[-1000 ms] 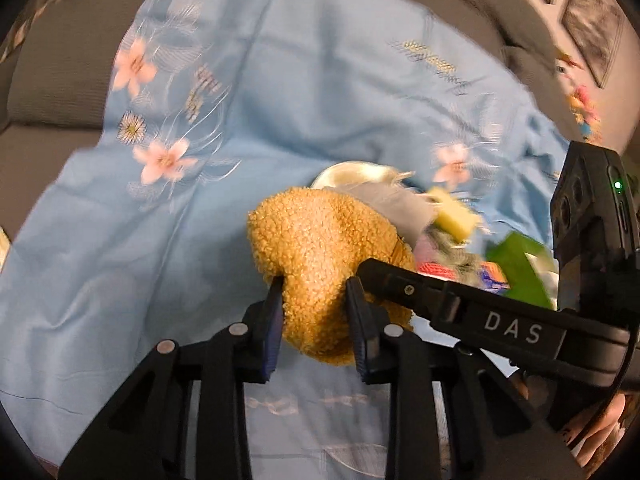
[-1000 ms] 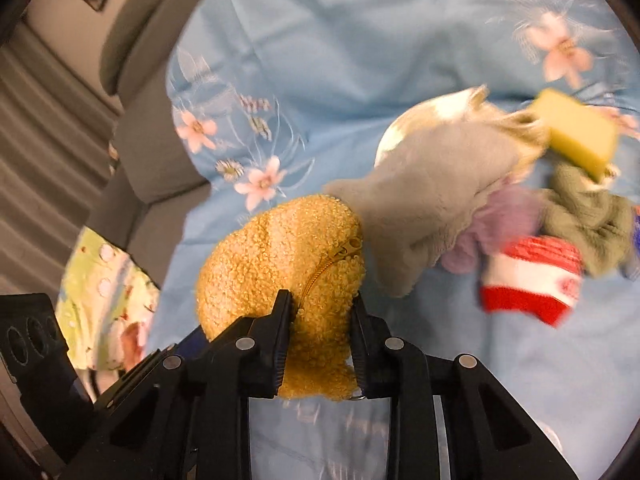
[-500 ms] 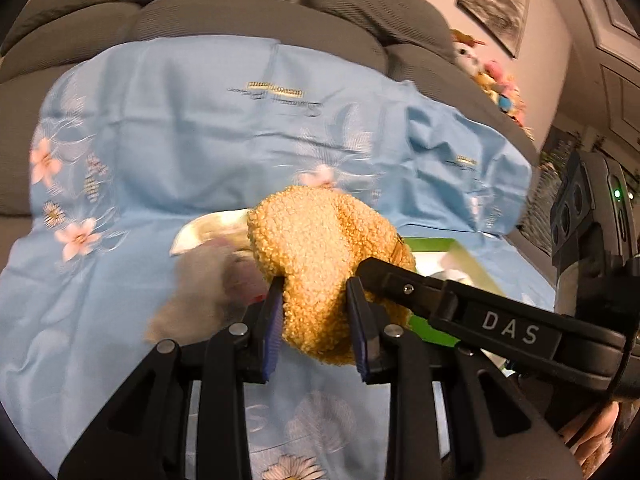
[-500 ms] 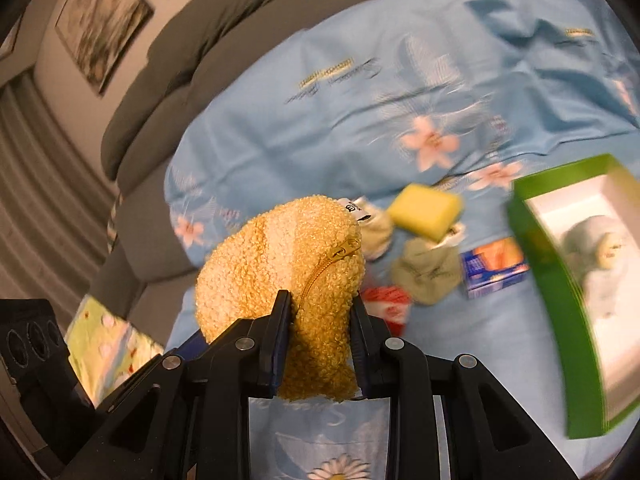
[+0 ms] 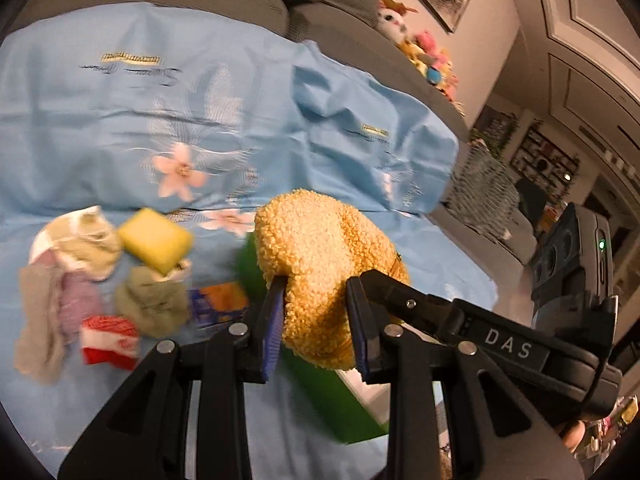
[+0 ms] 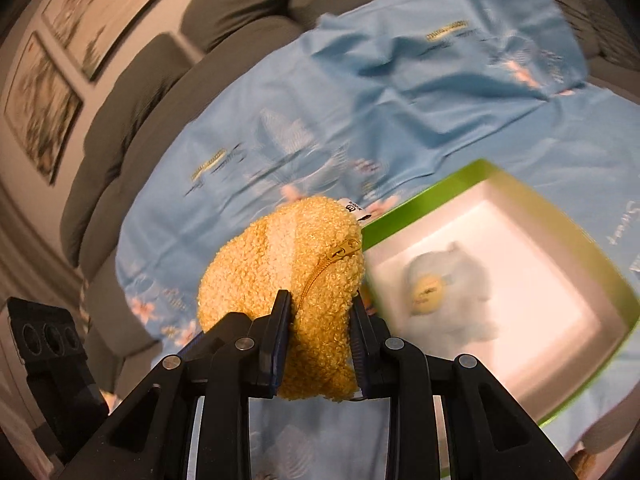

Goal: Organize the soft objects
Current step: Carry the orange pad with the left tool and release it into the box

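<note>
Both grippers pinch the same fuzzy yellow pouch (image 5: 324, 264), which sits in the lower centre of each wrist view. The left gripper (image 5: 316, 312) has its jaws drawn in to a narrow gap, the blue pads sunk into the pile on either side. The right gripper (image 6: 320, 332) grips likewise, its pads either side of the pouch's zipper (image 6: 324, 272). In the right wrist view a green box (image 6: 420, 200) with a white inside lies at right on the blue floral sheet (image 6: 360, 120); a pale blurred lump in it looks like a soft toy (image 6: 448, 292). In the left wrist view, a yellow sponge (image 5: 156, 240) and small cloth items (image 5: 80, 280) lie at left.
</note>
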{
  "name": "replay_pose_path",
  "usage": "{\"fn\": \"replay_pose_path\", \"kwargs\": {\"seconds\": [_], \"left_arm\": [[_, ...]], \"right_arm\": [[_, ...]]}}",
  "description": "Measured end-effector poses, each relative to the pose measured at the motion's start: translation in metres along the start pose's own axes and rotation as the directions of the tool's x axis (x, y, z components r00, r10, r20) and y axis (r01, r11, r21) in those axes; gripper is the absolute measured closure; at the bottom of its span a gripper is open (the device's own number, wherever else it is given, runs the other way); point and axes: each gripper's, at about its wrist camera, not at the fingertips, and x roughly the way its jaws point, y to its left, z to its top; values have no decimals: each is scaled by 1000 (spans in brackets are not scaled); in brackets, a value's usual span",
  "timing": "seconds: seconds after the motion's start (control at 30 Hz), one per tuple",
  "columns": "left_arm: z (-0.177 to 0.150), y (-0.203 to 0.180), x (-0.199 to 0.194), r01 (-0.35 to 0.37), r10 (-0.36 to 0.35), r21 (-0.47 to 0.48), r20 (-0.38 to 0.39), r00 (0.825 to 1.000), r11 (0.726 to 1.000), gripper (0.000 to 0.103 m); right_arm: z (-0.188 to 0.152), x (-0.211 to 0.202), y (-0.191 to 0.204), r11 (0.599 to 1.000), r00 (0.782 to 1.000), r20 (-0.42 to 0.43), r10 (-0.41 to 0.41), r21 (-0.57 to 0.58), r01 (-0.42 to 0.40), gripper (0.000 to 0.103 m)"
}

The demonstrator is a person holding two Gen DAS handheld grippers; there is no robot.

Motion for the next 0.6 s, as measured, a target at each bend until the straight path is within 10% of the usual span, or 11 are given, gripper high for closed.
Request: {"fn": "replay_pose_path", "kwargs": {"seconds": [0.6], "left_arm": [[-29,-76,116,29,-10,87,-215,977,996,69]], "right_arm": [[26,-7,-114,923,942,-59,-331,189,336,69]]}}
